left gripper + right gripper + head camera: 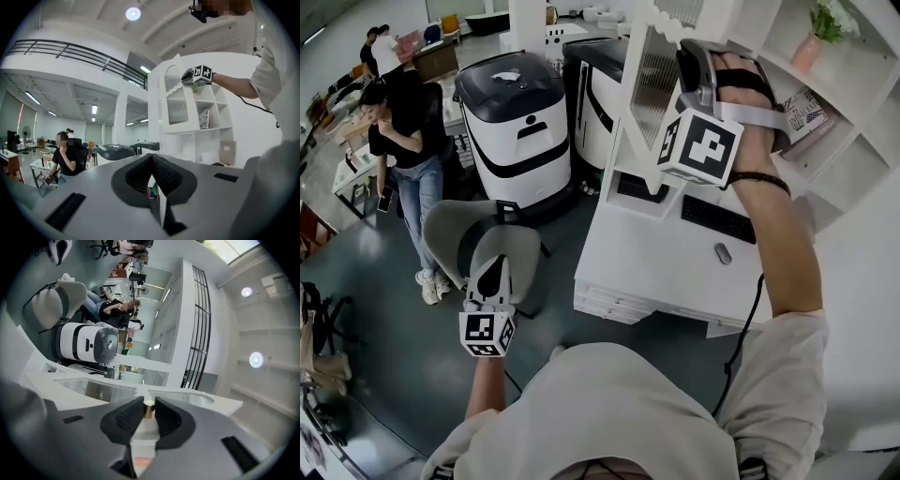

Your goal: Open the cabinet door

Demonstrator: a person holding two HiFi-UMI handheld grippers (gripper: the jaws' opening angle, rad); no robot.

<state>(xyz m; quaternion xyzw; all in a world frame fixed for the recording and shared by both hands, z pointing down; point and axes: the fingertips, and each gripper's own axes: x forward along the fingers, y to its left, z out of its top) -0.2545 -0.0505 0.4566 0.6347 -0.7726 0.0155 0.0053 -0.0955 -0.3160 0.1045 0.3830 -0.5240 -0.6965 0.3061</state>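
Cream cloth of the person's shirt [619,403] fills the bottom of the head view, with one arm going out on each side. The left gripper [492,274] is held low over the dark floor [394,356], pointing level. Its ribbed black fingers [136,176] meet at the tips with nothing between them. Just beyond it stands a grey office chair [455,230].

The right gripper [148,404] is raised high on an outstretched bare forearm [783,244]. Its fingers stand narrow, clamped on a small brass knob [148,411] at the edge of the cabinet door [652,89]. That door is white with a ribbed glass panel. It stands swung out from the white shelf unit [862,141], above the back of the white tabletop [637,262].

A black keyboard [717,217] and a grey mouse [723,253] lie on the tabletop, near each other but apart. The open shelves hold a green plant in a pink pot [811,47] and, one compartment lower, a printed booklet [806,111].

Beyond the tabletop, two white-and-black machines [511,122] stand side by side on the floor. Left of them a bystander [403,141] in a black top and jeans stands with a hand raised to the head. Further back, two more people [380,47] are near desks.
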